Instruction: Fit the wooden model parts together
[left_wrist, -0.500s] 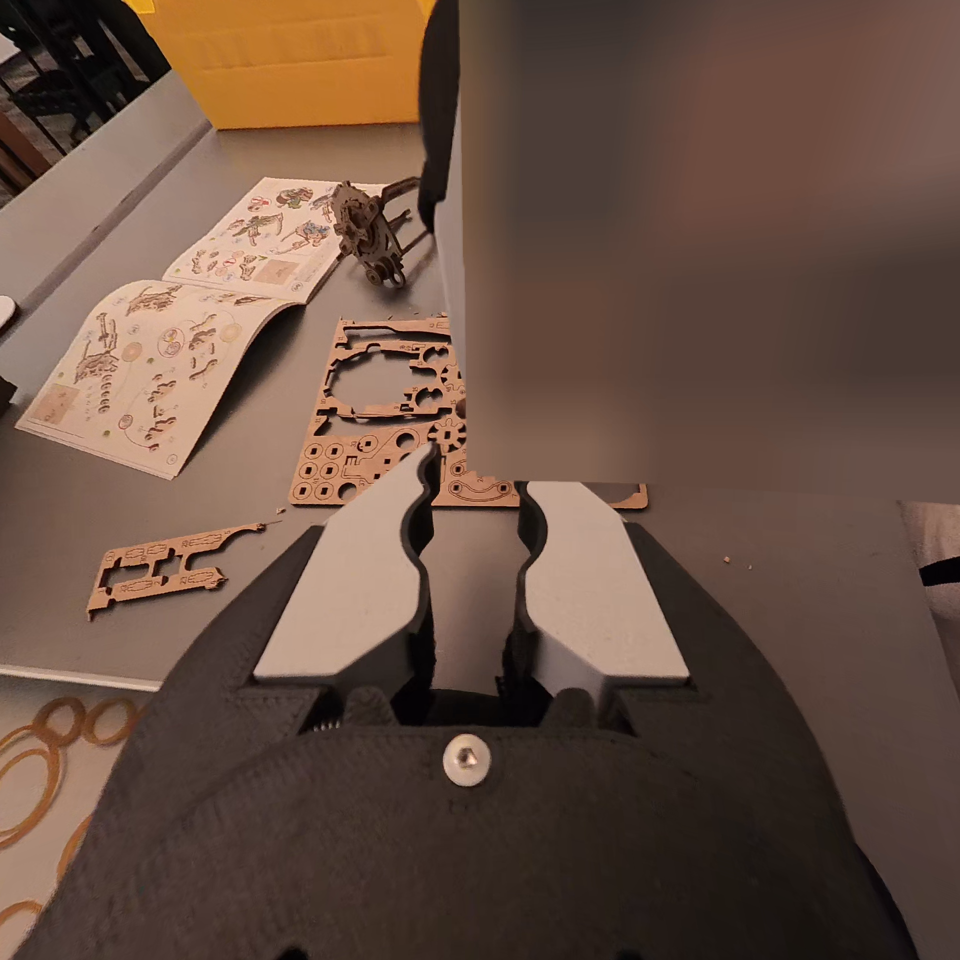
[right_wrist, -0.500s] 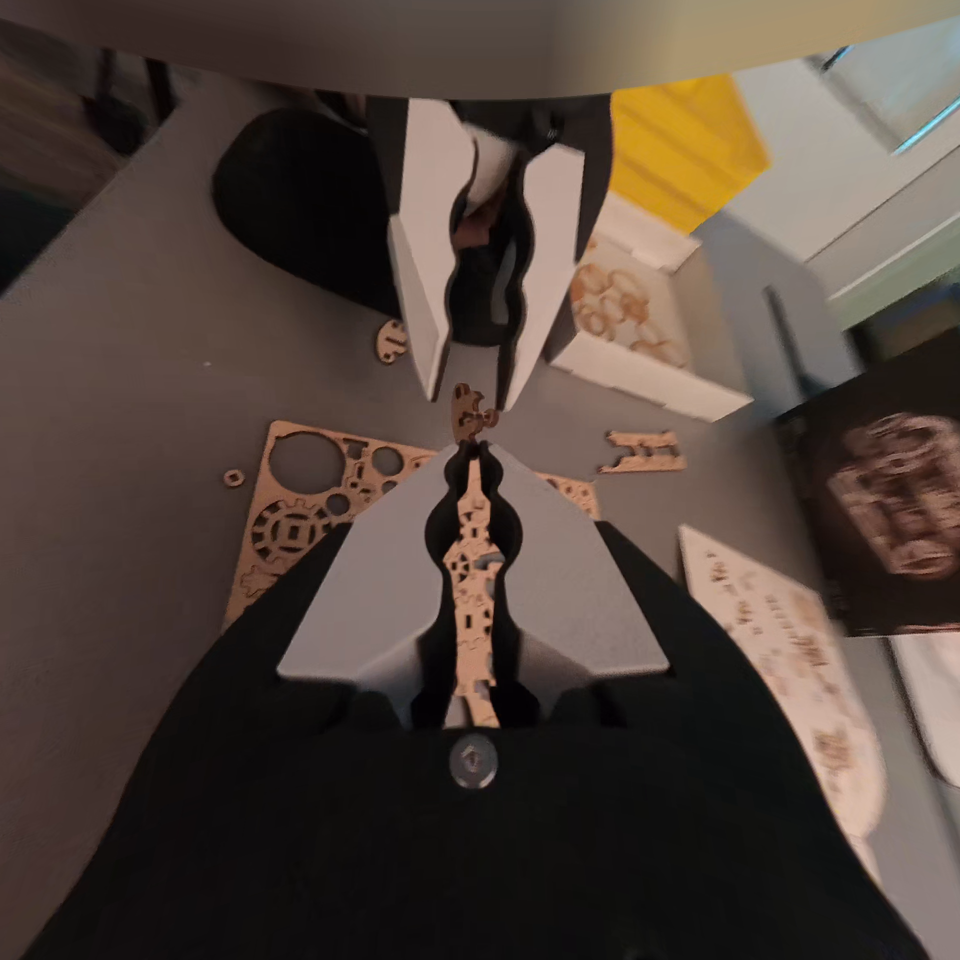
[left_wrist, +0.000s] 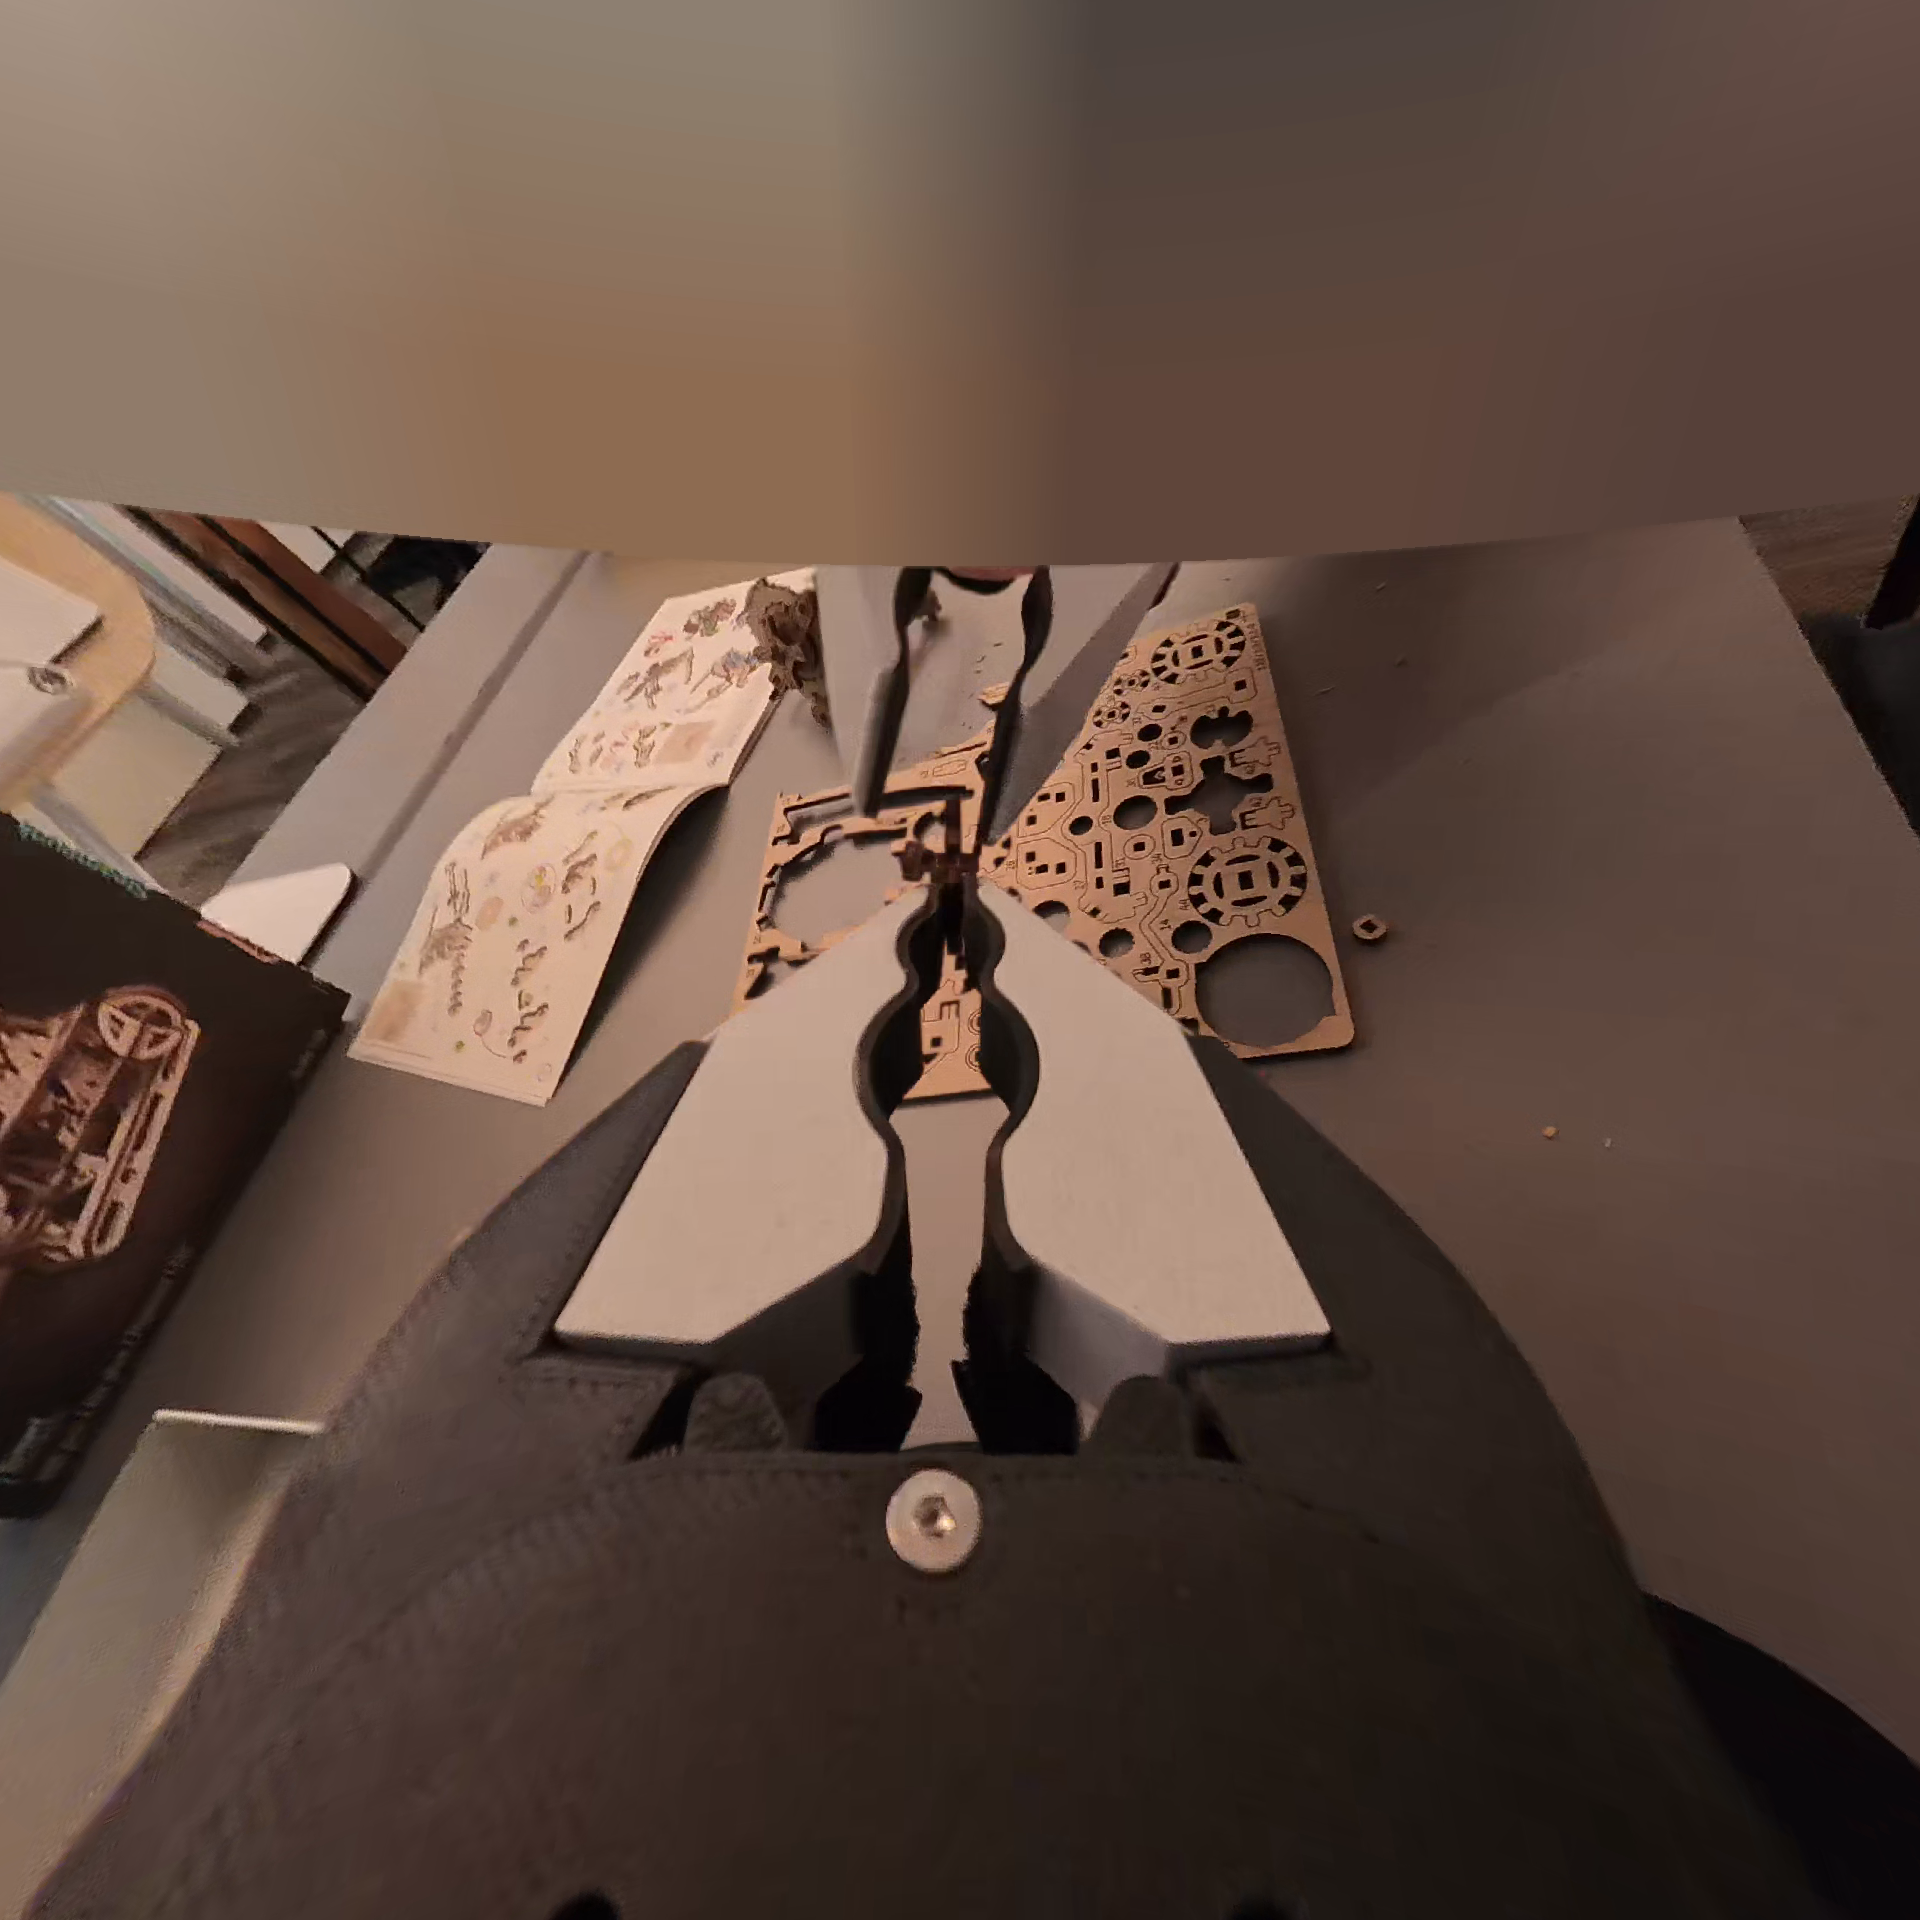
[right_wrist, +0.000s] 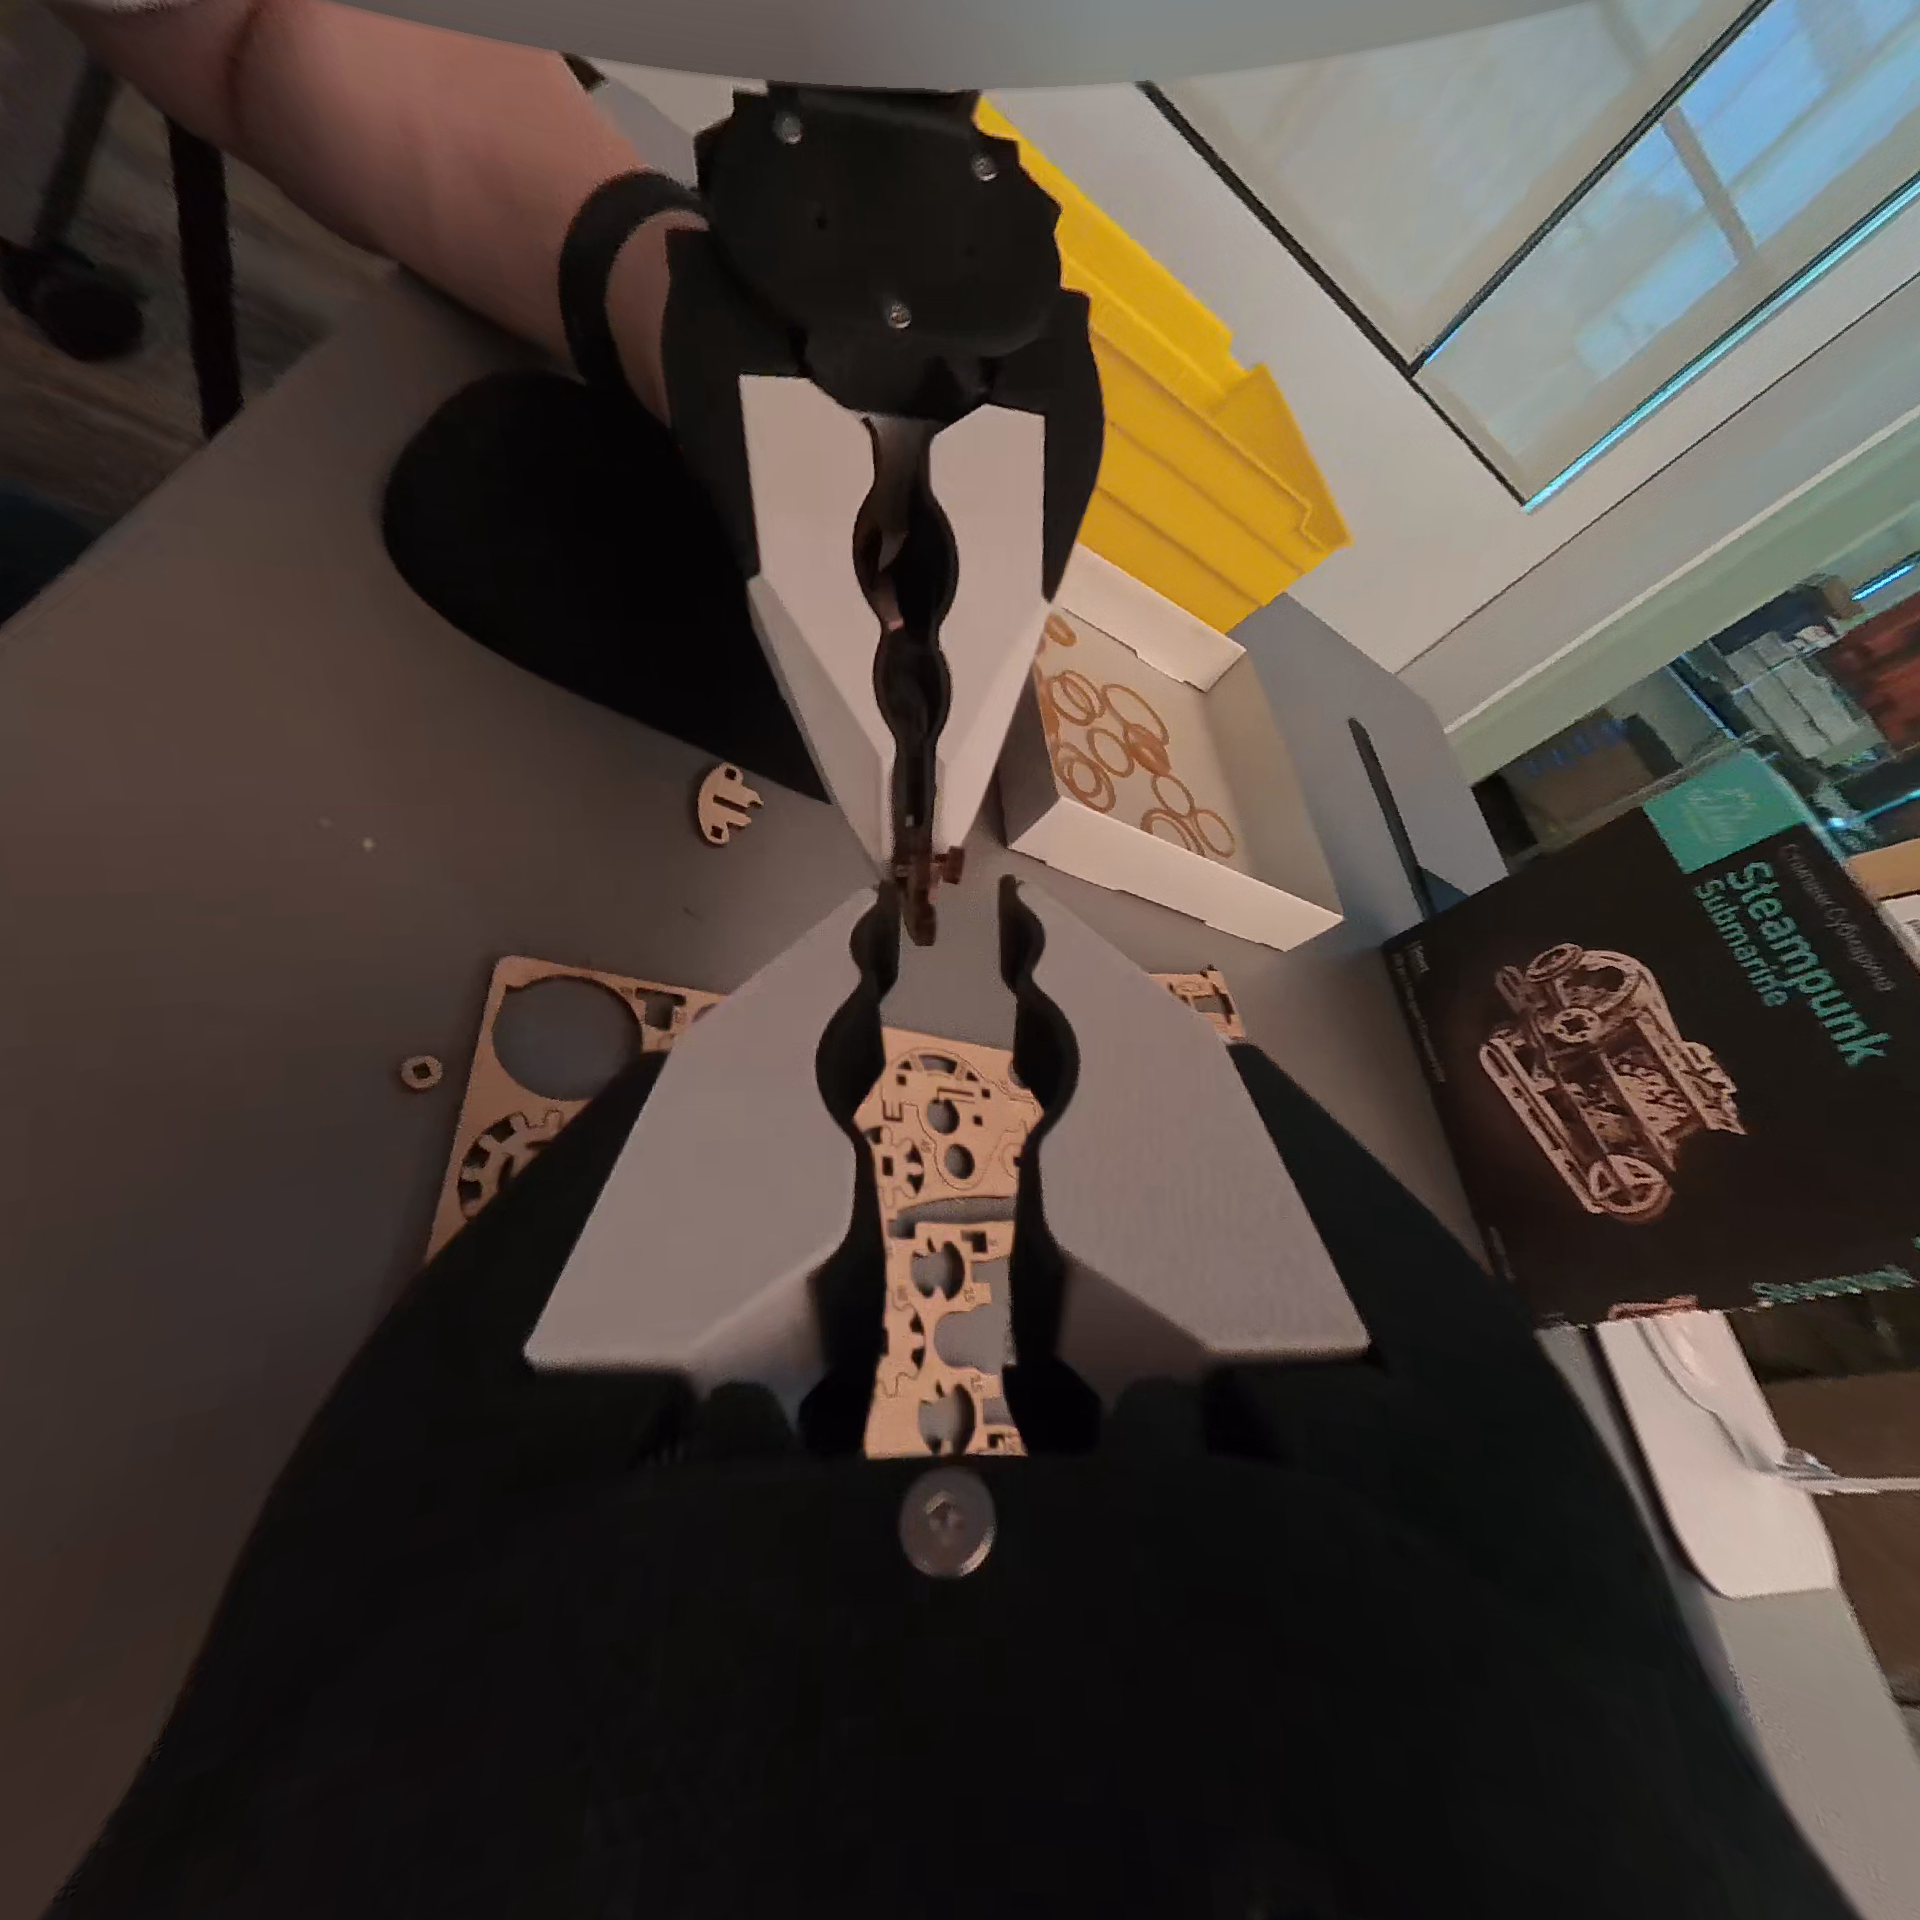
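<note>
Half a second ago the right claw (right_wrist: 945, 914) pinched the small wooden part (right_wrist: 920, 896) while the left claw (left_wrist: 951, 904) stood spread; now the roles are swapped. The left claw is pressed together on the part (left_wrist: 935, 868), and the right claw's fingers are spread, the part just at the tip of its left finger. This looks like a handover, freeing the right claw to fetch a mating piece. The part hangs in the air between the two facing claws, above the punched wooden sheet (left_wrist: 1195, 831) on the grey table (left_wrist: 1558, 935).
</note>
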